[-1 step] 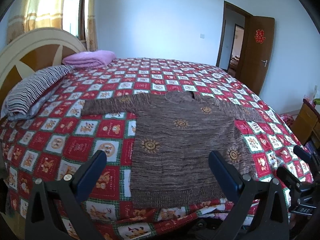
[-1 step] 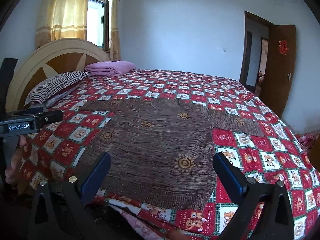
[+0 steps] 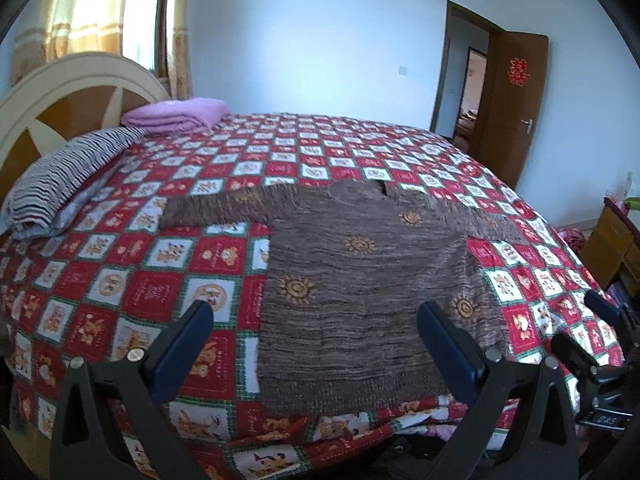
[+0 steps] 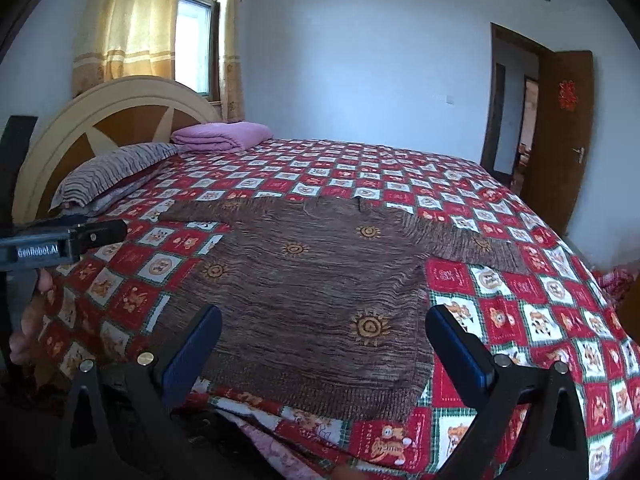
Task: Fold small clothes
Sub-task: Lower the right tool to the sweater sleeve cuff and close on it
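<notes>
Hovering short of the bed's near edge, the left gripper [image 3: 316,332] and the right gripper [image 4: 322,338] both stand wide open with nothing between their fingers. Just past them a brown knitted sweater [image 3: 360,280] lies flat on the red checked quilt [image 3: 120,280], hem nearest, sleeves spread out to both sides, collar farthest. Nothing looks folded yet, so the first fold probably comes next. It should go best if each gripper pinches only the knit and not the quilt beneath, taking a sleeve near its cuff or a hem corner, then lifts low and lays it across the body without dragging. Farther off rest a striped pillow [image 3: 60,184] and a folded purple blanket [image 3: 176,114].
</notes>
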### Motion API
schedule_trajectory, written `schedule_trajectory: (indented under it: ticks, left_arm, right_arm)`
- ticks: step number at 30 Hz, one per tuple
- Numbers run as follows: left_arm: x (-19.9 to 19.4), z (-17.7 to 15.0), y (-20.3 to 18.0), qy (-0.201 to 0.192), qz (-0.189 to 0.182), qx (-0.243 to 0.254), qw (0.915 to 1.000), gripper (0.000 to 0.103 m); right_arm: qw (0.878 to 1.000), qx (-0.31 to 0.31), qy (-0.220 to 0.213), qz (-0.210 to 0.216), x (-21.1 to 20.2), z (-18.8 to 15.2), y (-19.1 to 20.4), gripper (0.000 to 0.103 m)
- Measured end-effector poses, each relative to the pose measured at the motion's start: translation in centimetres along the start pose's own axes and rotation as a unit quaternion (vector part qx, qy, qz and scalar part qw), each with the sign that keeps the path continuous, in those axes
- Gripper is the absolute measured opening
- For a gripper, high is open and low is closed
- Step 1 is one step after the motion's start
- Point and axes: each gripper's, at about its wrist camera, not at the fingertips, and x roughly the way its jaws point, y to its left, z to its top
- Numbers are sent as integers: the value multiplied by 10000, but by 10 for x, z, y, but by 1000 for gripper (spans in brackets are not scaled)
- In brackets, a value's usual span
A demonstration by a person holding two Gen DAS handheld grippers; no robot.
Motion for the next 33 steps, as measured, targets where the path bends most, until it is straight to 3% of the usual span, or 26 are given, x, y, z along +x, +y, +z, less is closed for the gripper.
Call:
schedule_trajectory:
  ticks: [4, 11, 13, 15, 21, 25, 28, 33]
  left_arm:
    - [11, 7, 9, 124, -47, -27, 9999, 103]
    - [49, 34, 23, -55, 396, 538, 9978, 103]
    - [67, 41, 27, -4, 512, 669, 9964, 103]
    - [86, 48, 32, 10, 600, 724, 9956, 103]
    - [148, 58, 35, 208, 906, 832, 9922, 103]
    - [185, 62, 35, 441, 983, 766, 9912, 103]
    - [211, 66, 31, 523, 1064, 804, 9897, 103]
    - [248, 76, 25, 517, 1248, 883, 9869, 103]
  right_arm:
    - [9996, -25, 264, 3, 23, -7, -13, 102]
    - [9963, 557, 590, -278, 70, -6, -71, 101]
    - [9949, 691, 651, -337, 81, -5, -84, 97]
    - [9932, 752, 763, -455, 97, -3, -100, 84]
    - [9835, 1318, 1142, -486, 141, -3, -157, 67]
    - [9729, 1766, 1382, -563, 168, -6, -199, 65]
    - [9627, 2157, 1501, -645, 185, -10, -231, 54]
    - [9500, 2623, 1429, -907, 206, -11, -288, 53]
